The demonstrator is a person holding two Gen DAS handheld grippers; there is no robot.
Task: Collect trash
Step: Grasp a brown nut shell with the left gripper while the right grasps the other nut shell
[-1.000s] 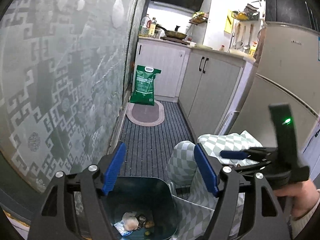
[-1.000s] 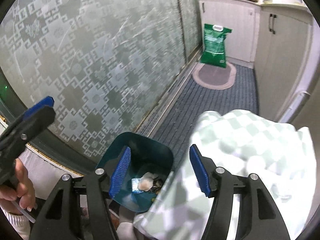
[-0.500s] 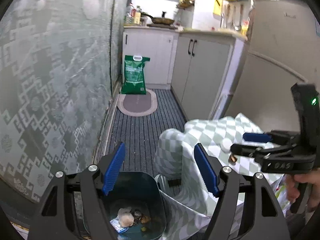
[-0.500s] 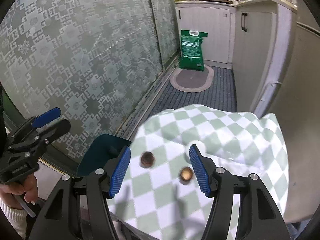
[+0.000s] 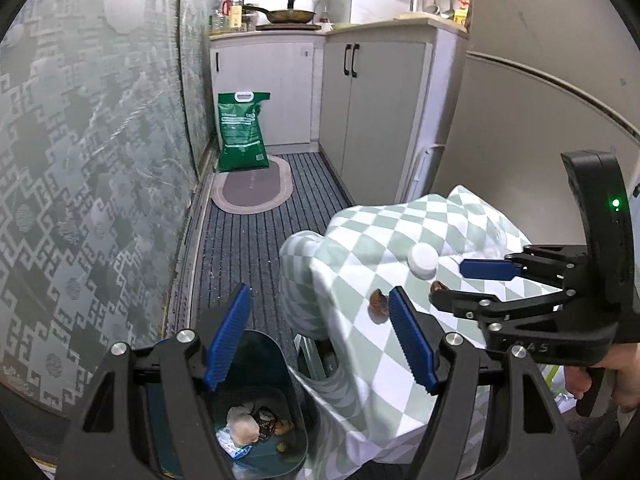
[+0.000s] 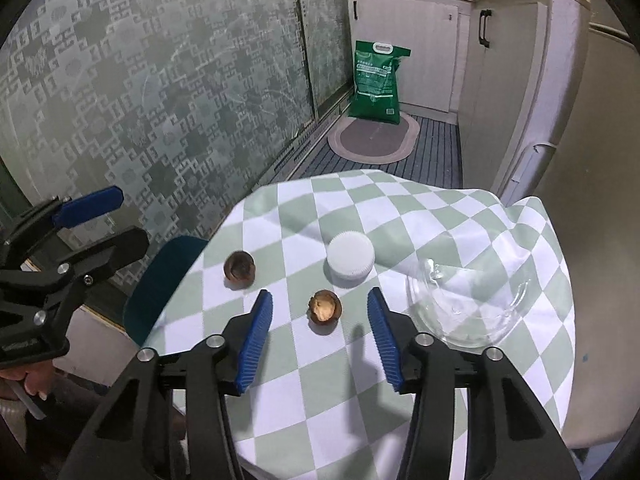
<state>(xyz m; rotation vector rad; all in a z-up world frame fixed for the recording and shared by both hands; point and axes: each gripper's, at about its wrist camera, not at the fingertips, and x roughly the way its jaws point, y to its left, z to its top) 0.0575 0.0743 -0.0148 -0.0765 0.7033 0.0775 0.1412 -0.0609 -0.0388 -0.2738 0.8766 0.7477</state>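
Right gripper: jaws spread wide, holding nothing, hovering over the near part of the table.
Left gripper: jaws apart, empty, poised above the bin at the table's left edge.
Near shell: brown nutshell on the checked cloth, lying between the right gripper's blue fingers, touching neither.
Far shell: second brown shell, to the left and a little farther, near the cloth's left edge.
Cap: white ribbed lid, just beyond the near shell.
Dish: clear glass, at the right of the table.
Bin: dark teal, on the floor, with wrappers and scraps at its bottom.
Sack: green, standing far down the aisle beside a mat.
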